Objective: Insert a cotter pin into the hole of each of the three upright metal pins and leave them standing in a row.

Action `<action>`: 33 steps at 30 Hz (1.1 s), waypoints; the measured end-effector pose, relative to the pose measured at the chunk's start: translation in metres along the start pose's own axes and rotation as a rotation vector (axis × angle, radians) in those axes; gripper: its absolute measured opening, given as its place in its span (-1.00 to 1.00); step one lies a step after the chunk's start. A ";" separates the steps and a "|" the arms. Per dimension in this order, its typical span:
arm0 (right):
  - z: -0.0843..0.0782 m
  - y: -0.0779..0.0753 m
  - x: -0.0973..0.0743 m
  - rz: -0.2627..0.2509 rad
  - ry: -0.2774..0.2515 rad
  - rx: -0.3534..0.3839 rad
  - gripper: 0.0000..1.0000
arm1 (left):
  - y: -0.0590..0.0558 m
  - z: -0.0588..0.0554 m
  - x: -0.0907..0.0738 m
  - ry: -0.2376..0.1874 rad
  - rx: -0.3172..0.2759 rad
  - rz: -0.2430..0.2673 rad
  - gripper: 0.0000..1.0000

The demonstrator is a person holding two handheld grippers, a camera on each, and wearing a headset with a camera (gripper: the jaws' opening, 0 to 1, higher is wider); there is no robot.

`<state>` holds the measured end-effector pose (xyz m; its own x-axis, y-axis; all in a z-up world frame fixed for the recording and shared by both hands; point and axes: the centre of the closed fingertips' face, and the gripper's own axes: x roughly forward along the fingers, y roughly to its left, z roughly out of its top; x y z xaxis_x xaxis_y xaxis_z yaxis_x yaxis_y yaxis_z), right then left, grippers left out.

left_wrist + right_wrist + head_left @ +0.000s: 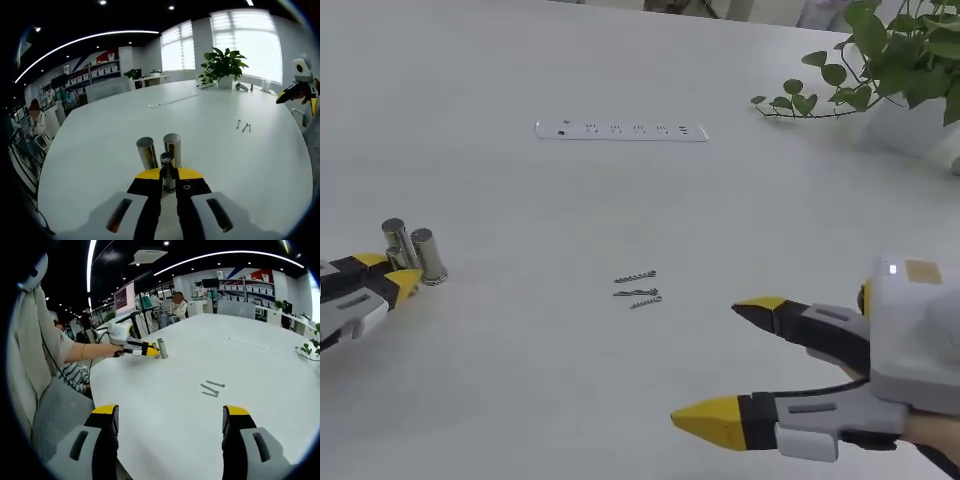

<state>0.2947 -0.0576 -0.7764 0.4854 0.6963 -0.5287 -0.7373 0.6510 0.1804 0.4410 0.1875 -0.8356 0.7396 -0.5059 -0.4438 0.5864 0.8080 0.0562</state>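
Three shiny metal pins (415, 250) stand close together at the table's left side. My left gripper (398, 268) is shut on the nearest metal pin (167, 170), which stays upright between the yellow jaw tips. The other two pins (159, 149) stand just beyond it. Three small cotter pins (638, 290) lie side by side on the table's middle, also visible as cotter pins (212, 388) ahead of my right gripper (170, 412). That right gripper (705, 362) hovers open at the near right, holding nothing, well short of the cotter pins.
A white power strip (620, 131) lies flat farther back on the white table (520, 380). A potted plant (890, 60) stands at the far right corner. A person sits at a desk (177, 300) beyond the table's far end.
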 end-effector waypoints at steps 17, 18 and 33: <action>-0.001 0.003 0.001 0.004 0.001 -0.001 0.73 | -0.015 -0.002 -0.009 -0.006 0.013 -0.029 -0.86; -0.001 0.004 0.001 0.005 0.000 -0.002 0.73 | -0.015 -0.001 -0.010 -0.008 0.013 -0.031 -0.86; -0.002 0.011 0.002 0.020 0.006 -0.013 0.73 | -0.080 0.012 -0.022 -0.037 0.079 -0.187 -0.86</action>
<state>0.2865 -0.0502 -0.7775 0.4682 0.7072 -0.5298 -0.7527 0.6333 0.1800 0.3815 0.1302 -0.8200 0.6261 -0.6570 -0.4200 0.7379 0.6733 0.0466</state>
